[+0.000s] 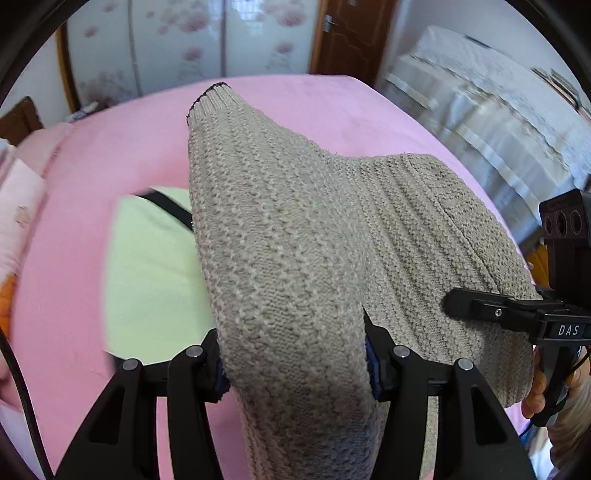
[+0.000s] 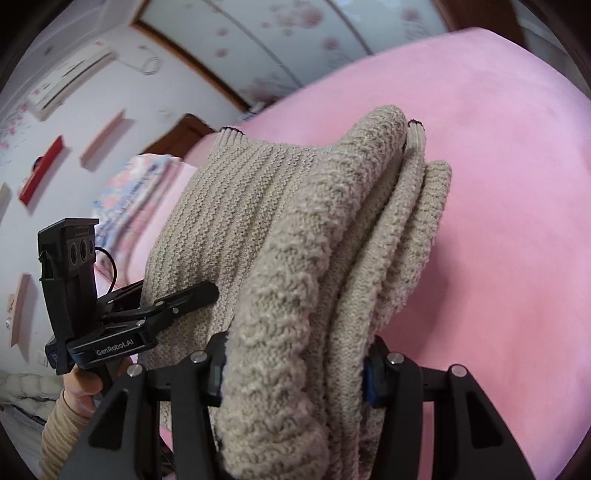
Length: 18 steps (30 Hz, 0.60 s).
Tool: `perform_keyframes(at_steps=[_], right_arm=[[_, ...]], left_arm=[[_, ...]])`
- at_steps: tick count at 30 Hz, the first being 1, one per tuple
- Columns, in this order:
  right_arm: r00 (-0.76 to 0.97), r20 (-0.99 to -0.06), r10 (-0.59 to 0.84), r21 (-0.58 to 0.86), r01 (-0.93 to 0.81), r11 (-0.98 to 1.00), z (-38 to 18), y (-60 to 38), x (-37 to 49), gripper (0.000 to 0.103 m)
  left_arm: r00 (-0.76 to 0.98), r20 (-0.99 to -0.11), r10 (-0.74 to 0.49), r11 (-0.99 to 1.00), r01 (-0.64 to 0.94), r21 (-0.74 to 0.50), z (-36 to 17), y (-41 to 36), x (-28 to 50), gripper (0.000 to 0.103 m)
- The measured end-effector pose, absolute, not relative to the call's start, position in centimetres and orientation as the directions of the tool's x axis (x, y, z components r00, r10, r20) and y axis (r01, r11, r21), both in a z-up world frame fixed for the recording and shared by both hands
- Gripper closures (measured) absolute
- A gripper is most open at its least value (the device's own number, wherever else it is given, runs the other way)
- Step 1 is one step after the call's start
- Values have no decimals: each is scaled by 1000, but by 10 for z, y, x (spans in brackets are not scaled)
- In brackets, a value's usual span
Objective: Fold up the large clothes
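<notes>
1. Both grippers have a grip on the same beige knit sweater (image 1: 295, 229), which is held up off the pink bedspread (image 1: 332, 107) with folded layers hanging between the two tools
2. Left gripper (image 1: 295, 365): its own camera shows a thick bunch of knit pinched between the two fingers, so it's clamped on the sweater. From the right wrist view you can see the same tool (image 2: 199, 293) coming in from the left with its fingers sunk into the fabric
3. Right gripper (image 2: 295, 380): same deal, jaws closed around several stacked folds of the sweater (image 2: 314, 240), blue pads (image 2: 371, 384) pressed against the knit. In the left view it (image 1: 458, 299) reaches in from the right edge and bites the far side of the garment
4. A ribbed cuff with dark trim (image 1: 210, 99) sticks up at the top of the sweater in the left view
5. Under the sweater on the bed there's a pale green folded cloth (image 1: 155, 273) with a dark strap across its top corner, lying flat on the pink cover, partly hidden by the knit
6. Background stuff: floral sliding wardrobe doors (image 1: 177, 40), a brown wooden door (image 1: 351, 33), and in the right view a wall air conditioner (image 2: 70, 81) up in the corner
</notes>
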State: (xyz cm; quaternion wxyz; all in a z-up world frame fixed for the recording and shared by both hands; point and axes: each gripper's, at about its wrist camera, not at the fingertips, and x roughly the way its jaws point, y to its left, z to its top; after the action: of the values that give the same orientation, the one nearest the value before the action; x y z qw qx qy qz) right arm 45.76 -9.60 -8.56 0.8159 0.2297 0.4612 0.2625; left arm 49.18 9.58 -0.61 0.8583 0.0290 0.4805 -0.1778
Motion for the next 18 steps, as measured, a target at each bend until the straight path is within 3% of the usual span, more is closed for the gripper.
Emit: perform_keyframes(at_steps=[5,12,15,17,18], right_arm=[[468,-580,667,636,-252,730,-98,-14,532,52],[465,-610,642,635,-199,747,-176,36,603,52],[475,-653,589,595,-160,788,-217,35,616,52],[490,-664,565,566,-164,807,-232,31,618,51],[490,-669,559,556,-169,814,-239,29,621,48]], left_arm=[[516,-826,-226,957,277,-89,-12,179,565,49],[463,-863,-202,974,190,-125,-104,234,641,47],[479,-857,-191,980,143,-138,-151,239,656,31],[545,-815,-199,980,110,-166,-163,243,657,10],[557,-804,-207,978,95,-186,-171,248,656,7]])
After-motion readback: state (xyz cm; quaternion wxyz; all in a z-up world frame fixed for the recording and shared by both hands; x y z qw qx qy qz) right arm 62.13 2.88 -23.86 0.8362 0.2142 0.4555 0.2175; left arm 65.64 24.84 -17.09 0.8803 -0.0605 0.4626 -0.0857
